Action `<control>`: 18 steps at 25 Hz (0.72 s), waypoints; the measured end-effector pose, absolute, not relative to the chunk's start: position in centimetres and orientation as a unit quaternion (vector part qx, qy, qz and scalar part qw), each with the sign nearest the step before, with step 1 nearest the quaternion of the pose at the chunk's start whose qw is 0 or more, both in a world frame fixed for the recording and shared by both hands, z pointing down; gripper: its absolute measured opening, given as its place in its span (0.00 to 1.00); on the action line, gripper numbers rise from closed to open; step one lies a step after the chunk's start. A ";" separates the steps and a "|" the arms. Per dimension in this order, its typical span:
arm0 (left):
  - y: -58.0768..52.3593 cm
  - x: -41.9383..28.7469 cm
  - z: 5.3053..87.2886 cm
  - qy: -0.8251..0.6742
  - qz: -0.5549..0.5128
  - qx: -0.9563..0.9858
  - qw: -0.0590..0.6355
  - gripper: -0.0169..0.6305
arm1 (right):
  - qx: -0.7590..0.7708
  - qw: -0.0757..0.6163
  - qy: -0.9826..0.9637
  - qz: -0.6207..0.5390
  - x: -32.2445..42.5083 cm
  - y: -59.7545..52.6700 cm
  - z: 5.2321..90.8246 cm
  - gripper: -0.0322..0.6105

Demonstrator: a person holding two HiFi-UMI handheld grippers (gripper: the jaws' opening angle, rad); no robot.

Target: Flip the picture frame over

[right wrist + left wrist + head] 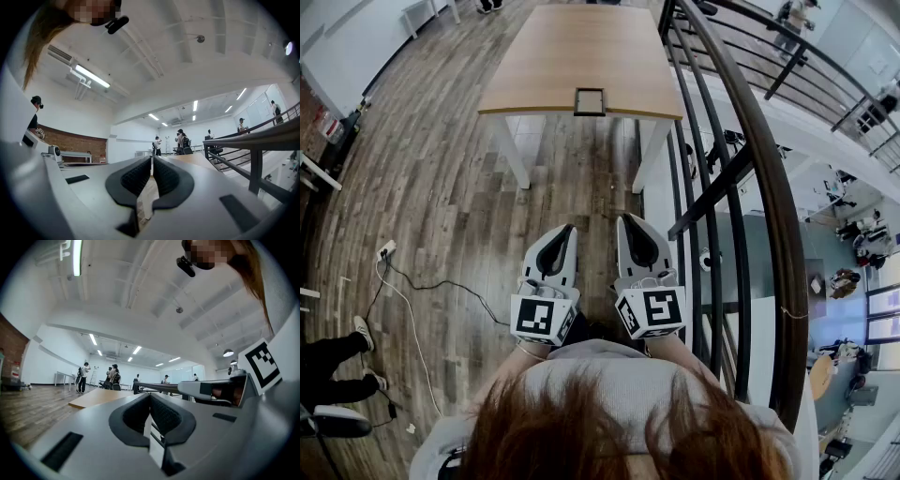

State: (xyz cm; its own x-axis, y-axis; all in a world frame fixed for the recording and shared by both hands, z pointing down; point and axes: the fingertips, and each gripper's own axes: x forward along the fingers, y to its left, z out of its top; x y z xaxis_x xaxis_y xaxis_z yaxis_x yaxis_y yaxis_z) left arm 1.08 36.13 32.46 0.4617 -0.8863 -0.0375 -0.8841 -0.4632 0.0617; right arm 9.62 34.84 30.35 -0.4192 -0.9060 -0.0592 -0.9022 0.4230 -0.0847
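The light wooden rectangular table with white legs is seen at the far side of the scene, standing on the grey-brown plank floor. The small dark-edged rectangular picture frame is found lying flat on the table top, at the middle of the near edge. Nothing is touching it.

Both grippers are held level and side by side near the person's body, well apart from the table and the frame. The left gripper is noted with its black ribbed pads pressed together and nothing between them, as is confirmed in the left gripper view. The right gripper, just to its right, is likewise clenched on nothing, its pads meeting along a thin seam in the right gripper view.

A black curved metal railing runs from near to far along the right side, close to the right gripper, with a lower level seen beyond it. A white cable with a plug block lies on the floor at the left. Another person's dark-trousered legs and white shoes are recorded at the near left edge. Several people are seen standing far off across the room in both gripper views.
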 end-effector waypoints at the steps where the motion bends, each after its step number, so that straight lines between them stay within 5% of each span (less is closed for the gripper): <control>1: 36.0 1.3 32.5 -0.517 -0.031 0.855 0.014 0.04 | -0.537 0.048 0.842 -0.017 9.8 34.6 30.4 0.09; 18: 25.8 0.1 33.4 -0.513 -0.043 0.858 -0.004 0.04 | -0.542 0.043 0.839 -0.007 8.4 25.0 31.8 0.09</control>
State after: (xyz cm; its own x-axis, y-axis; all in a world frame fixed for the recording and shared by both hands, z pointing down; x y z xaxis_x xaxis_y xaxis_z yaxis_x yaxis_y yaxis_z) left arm 0.05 25.84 33.41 0.4708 -0.8787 -0.0788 -0.8795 -0.4745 0.0373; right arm 8.43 25.04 31.78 -0.4093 -0.9102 -0.0639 -0.9089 0.4129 -0.0590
